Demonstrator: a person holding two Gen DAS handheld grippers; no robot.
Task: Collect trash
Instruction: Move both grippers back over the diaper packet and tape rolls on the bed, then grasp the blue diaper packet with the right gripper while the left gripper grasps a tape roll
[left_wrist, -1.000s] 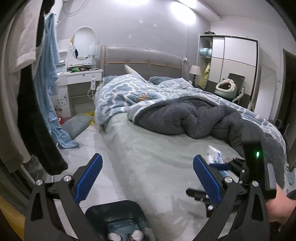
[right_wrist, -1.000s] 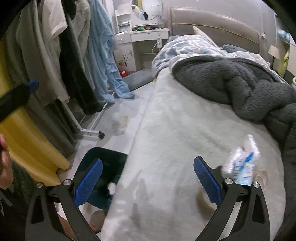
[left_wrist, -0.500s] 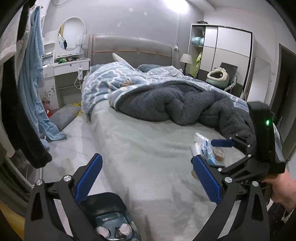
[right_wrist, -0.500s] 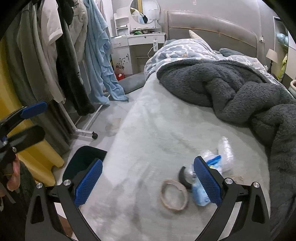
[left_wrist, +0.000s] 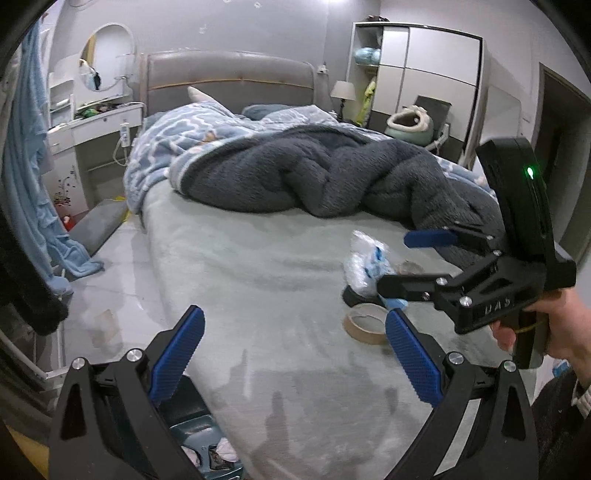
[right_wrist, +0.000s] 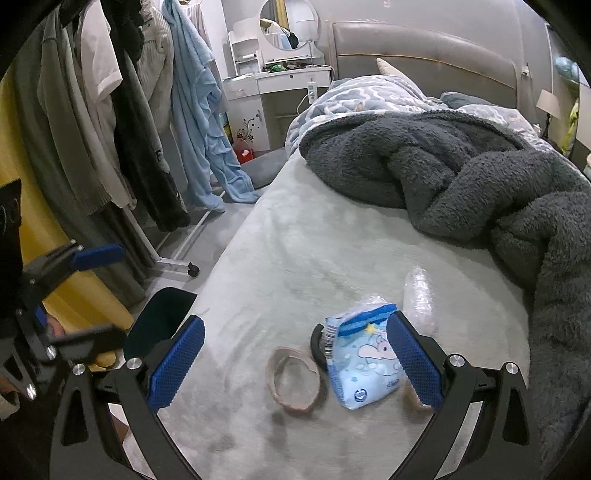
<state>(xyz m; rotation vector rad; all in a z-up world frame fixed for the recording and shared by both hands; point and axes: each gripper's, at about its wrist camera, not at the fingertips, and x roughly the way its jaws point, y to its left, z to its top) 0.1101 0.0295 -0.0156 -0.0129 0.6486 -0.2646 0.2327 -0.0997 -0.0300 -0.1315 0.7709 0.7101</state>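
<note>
Trash lies on the grey bed sheet (right_wrist: 295, 266): a light blue printed packet (right_wrist: 364, 363), a brown tape ring (right_wrist: 295, 384), a black ring (right_wrist: 317, 347) partly under the packet, and a crumpled clear plastic bottle (right_wrist: 417, 295). In the left wrist view the packet (left_wrist: 364, 264) and tape ring (left_wrist: 364, 326) show too. My right gripper (right_wrist: 293, 363) is open, hovering over the tape ring and packet; it also shows in the left wrist view (left_wrist: 406, 262). My left gripper (left_wrist: 293, 343) is open and empty over the bed's near edge. A dark bin (left_wrist: 199, 439) stands on the floor beside the bed.
A dark fluffy blanket (right_wrist: 461, 177) and blue quilt (left_wrist: 192, 136) cover the far bed. A clothes rack (right_wrist: 122, 122) with hanging garments stands left of the bed, over the bin (right_wrist: 162, 321). A white dresser (left_wrist: 92, 140) and wardrobe (left_wrist: 424, 85) stand at the back.
Both grippers have moved forward over the bed. The right gripper has come closer above the packet and tape ring. Both stay open.
</note>
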